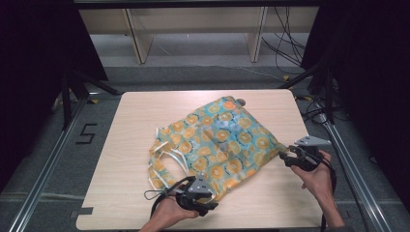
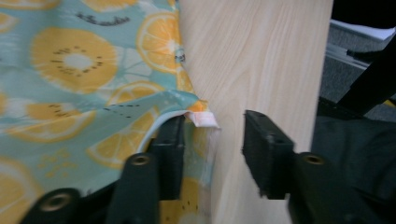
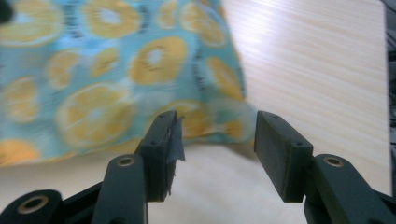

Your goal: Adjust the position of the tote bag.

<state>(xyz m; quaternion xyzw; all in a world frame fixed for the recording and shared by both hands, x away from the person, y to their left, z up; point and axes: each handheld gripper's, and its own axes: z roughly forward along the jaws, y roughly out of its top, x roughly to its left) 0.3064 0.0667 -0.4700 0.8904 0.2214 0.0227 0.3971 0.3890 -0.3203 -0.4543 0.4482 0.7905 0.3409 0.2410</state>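
Lying flat near the middle of the worktop is a fabric bag, teal with orange citrus slices printed on it, its white-edged handles spread toward the bag's left side. The left gripper sits at the bag's near edge, held in the person's left hand. In the left gripper view its jaws stand about half open; a folded corner of the bag with a small white tag lies between them, against the left jaw, but the pads do not press on it. The right gripper is just off the bag's right corner, gripped by the right hand. Its jaws are also about half open, with bare worktop between them and the bag's edge just beyond their tips.
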